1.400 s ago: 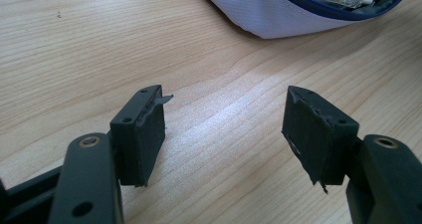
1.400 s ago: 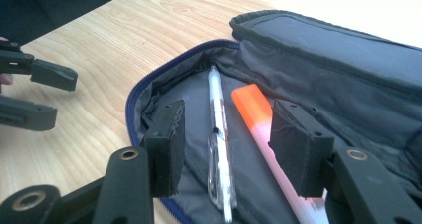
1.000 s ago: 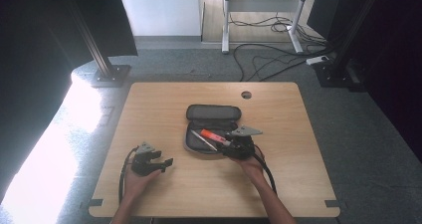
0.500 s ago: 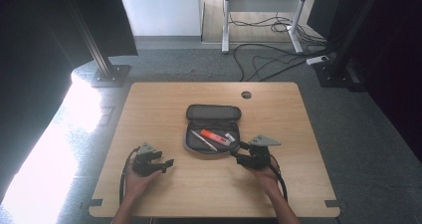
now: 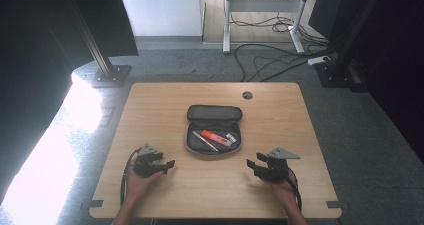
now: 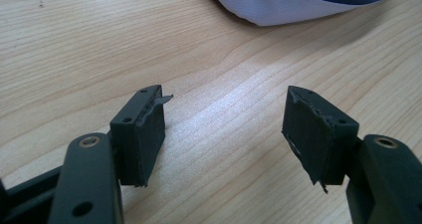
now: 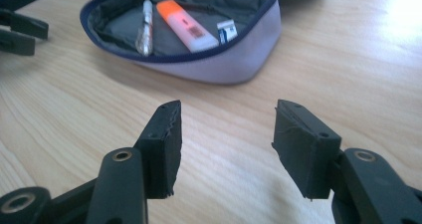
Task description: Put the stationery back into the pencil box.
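Note:
An open grey pencil case (image 5: pixel 214 131) (image 7: pixel 219 59) lies at the middle of the wooden table (image 5: pixel 280 115). Inside it are an orange highlighter (image 5: pixel 216 136) (image 7: pixel 187 24), a silver pen (image 5: pixel 203 140) (image 7: pixel 146 26) and a small white item (image 5: pixel 230 138) (image 7: pixel 228 31). My left gripper (image 5: pixel 170 165) (image 6: pixel 224 129) rests near the front left, open and empty, with the case's pale edge (image 6: pixel 298 5) beyond it. My right gripper (image 5: pixel 251 166) (image 7: pixel 226 144) rests at the front right, open and empty, pointing toward the case.
A round cable hole (image 5: pixel 247 95) sits near the table's far edge. Beyond the table are a dark stand base (image 5: pixel 110 75), desk legs and loose cables (image 5: pixel 270 55) on the grey floor. The left gripper's jaws (image 7: pixel 20 30) appear at the far left of the right gripper view.
My right gripper has drawn back from the pencil case toward the front right of the table and now rests there open. The left gripper has stayed put.

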Motion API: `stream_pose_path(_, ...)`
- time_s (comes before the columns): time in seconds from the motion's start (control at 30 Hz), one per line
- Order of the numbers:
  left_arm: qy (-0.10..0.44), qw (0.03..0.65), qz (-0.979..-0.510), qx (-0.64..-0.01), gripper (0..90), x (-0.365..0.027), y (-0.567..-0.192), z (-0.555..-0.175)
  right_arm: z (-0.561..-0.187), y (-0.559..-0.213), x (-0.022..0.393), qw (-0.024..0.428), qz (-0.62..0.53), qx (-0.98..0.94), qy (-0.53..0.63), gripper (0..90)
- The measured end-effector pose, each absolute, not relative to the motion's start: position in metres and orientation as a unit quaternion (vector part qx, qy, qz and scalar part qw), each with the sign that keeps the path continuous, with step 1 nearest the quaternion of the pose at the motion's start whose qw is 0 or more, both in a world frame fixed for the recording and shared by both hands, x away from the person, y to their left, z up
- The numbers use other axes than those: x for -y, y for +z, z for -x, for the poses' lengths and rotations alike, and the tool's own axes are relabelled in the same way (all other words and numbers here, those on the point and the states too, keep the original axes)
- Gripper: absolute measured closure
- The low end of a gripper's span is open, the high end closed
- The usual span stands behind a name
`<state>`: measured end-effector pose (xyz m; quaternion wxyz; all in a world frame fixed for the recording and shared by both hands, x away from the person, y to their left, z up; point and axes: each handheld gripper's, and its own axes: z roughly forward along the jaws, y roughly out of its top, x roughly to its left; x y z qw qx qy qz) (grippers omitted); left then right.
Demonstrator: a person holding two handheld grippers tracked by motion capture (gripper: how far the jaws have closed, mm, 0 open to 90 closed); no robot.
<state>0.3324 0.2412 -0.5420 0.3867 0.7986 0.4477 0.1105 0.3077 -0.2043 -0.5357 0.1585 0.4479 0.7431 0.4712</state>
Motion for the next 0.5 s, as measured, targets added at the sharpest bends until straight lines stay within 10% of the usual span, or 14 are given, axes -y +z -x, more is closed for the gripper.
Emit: stream_pose_path(0.5,0.111,0.384,-0.8,-0.448,33.6,-0.2414,-0.5425,-0.3322,-0.303,-0.5451,0.2111,0.162,-0.453,-0.747,0.458,43.7)
